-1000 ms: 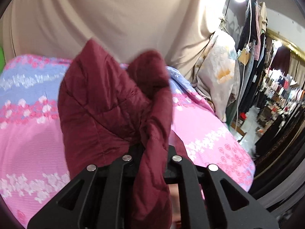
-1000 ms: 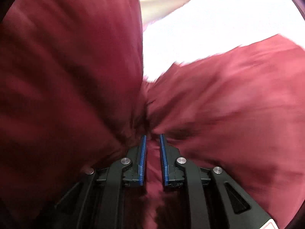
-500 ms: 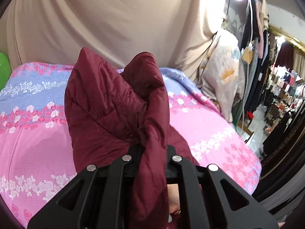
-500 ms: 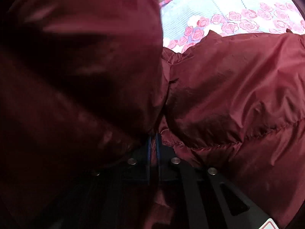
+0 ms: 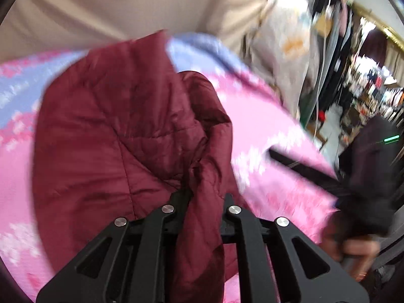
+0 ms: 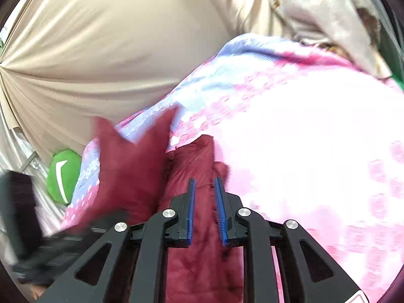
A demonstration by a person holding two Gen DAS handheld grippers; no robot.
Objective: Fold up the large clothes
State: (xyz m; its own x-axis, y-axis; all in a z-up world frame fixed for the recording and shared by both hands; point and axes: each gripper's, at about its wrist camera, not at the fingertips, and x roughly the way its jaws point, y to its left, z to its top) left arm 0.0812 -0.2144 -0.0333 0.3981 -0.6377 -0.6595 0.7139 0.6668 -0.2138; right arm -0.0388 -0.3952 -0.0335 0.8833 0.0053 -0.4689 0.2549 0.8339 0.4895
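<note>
Garments: one maroon quilted jacket (image 5: 108,136), bunched up on the bed, toward its near edge in the left wrist view.
Bed: one, under a pink and blue floral bedspread (image 6: 315,139); its far edge meets a beige curtain (image 6: 106,40).
Grippers: two.
Left gripper (image 5: 205,197): jaws narrow and easing open, still clamped on a thick fold of the jacket that runs up between them and drapes back over the frame.
Right gripper (image 6: 204,202): jaws opening, a narrow gap between the blue pads (image 6: 191,209); jacket fabric lies beneath and behind that gap, and the pads do not press on it.
Other items counted: one green cushion (image 6: 63,174) with a white mark, beside the bed's left edge in the right wrist view; one pale flowered cloth (image 5: 285,38) hanging past the bed's far right corner.
Person: one hand (image 5: 353,250), blurred, gripping the right gripper's handle at the lower right of the left wrist view.
Hidden: the left gripper's pads are buried in fabric; most of the jacket's outline, sleeves and collar cannot be separated.
Cut off: the jacket runs off the bottom of both views.
Hard to make out: both views are smeared by motion; the shop racks at far right are too blurred to count; a dark shape at lower left of the right wrist view cannot be identified.
</note>
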